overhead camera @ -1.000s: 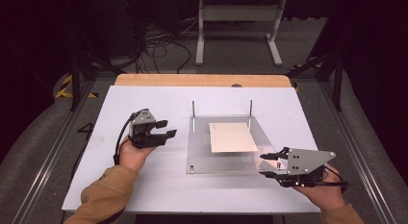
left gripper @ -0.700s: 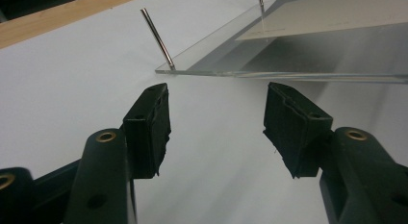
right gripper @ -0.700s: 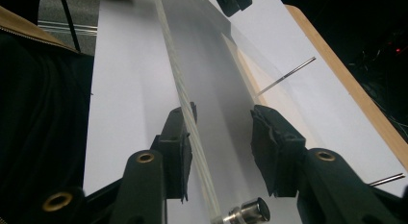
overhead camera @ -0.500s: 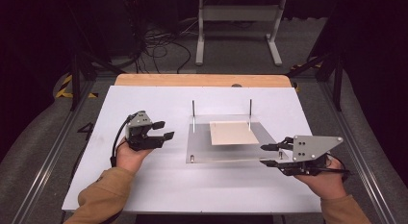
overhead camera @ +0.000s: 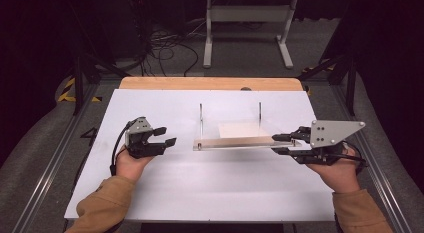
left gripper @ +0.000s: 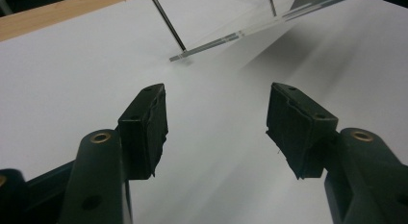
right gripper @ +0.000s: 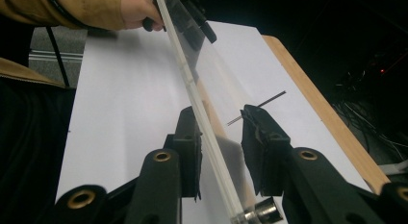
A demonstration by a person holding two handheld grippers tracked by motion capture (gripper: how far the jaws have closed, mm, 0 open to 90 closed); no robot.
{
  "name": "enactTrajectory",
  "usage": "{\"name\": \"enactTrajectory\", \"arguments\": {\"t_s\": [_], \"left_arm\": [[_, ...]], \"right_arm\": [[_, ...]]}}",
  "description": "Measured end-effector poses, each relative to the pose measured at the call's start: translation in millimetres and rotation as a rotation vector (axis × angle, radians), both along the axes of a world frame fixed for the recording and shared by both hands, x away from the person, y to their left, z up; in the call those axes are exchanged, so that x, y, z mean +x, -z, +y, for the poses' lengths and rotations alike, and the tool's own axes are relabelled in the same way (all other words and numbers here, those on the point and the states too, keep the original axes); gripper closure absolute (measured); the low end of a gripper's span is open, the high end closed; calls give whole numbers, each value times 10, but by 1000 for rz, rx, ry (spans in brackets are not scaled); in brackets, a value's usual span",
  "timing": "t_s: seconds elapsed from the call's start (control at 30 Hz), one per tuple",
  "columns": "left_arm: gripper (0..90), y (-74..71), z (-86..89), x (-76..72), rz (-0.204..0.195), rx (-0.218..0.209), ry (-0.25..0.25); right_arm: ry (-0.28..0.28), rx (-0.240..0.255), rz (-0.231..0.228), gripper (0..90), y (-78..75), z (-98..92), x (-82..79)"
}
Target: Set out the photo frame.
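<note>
A clear acrylic plate [overhead camera: 235, 141] with two thin metal posts [overhead camera: 201, 118] lies mid-table, a tan sheet [overhead camera: 240, 129] on it. Its front edge is raised off the table and the plate tilts. My right gripper [overhead camera: 280, 144] is at its front right corner, and its jaws have just been closing. In the right gripper view the plate's edge [right gripper: 192, 84] runs between the jaws [right gripper: 221, 147], against one pad with a gap to the other. My left gripper [overhead camera: 165, 136] hovers open left of the plate; nothing is between its jaws [left gripper: 216, 128].
The white tabletop [overhead camera: 200, 193] has a wooden strip [overhead camera: 210, 83] along its far edge. Behind it on the floor are a metal stand [overhead camera: 247, 23] and loose cables [overhead camera: 165, 48]. Metal rails run along both sides of the table.
My right gripper has risen with the plate's front right corner, tipping the plate from flat to tilted. The left gripper has stayed in place.
</note>
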State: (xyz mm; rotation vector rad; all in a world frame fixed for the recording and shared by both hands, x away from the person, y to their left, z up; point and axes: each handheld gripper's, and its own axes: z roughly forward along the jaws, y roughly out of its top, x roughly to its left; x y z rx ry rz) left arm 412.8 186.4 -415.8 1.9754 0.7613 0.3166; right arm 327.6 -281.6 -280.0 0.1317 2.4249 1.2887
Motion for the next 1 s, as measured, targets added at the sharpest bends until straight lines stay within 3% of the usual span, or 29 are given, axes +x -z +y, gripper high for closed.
{"name": "enactTrajectory", "arguments": {"t_s": [0.57, 1.0], "left_arm": [[393, 30, 115, -48, 11, -4, -25], [392, 65, 172, -34, 34, -22, -33]], "right_arm": [[51, 35, -14, 664, -202, 14, 307], [136, 144, -3, 623, -261, -26, 630]]}}
